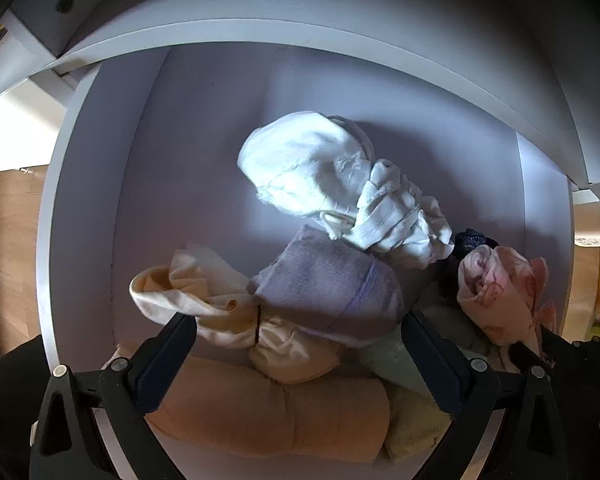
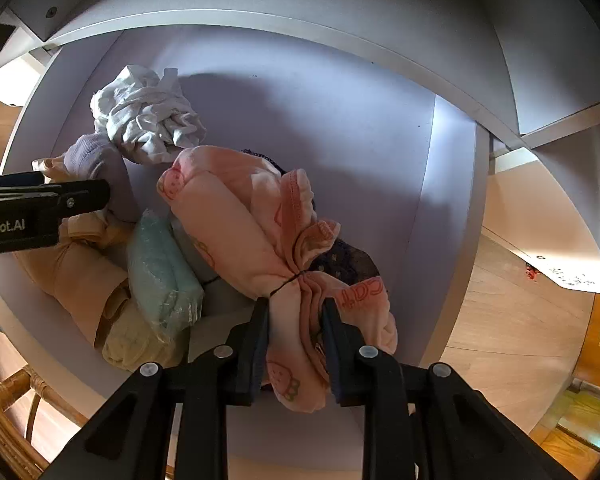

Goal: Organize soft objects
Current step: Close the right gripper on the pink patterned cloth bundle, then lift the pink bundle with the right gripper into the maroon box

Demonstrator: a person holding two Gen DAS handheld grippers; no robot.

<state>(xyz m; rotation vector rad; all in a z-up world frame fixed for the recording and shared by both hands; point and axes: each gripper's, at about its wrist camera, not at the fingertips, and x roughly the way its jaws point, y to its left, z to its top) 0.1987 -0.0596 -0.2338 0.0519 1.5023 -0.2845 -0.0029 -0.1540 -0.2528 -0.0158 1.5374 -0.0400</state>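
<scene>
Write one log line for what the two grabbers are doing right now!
right gripper: shut on pink cloth bundle | left gripper: open above cream bundle | place: white drawer

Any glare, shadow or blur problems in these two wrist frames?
Left wrist view: strong fisheye bending of the drawer rim; a bright patch washes out the white cloth; the tan roll near the lens is soft. Right wrist view: sharper; the pink bundle casts a dark shadow on the drawer floor.
</scene>
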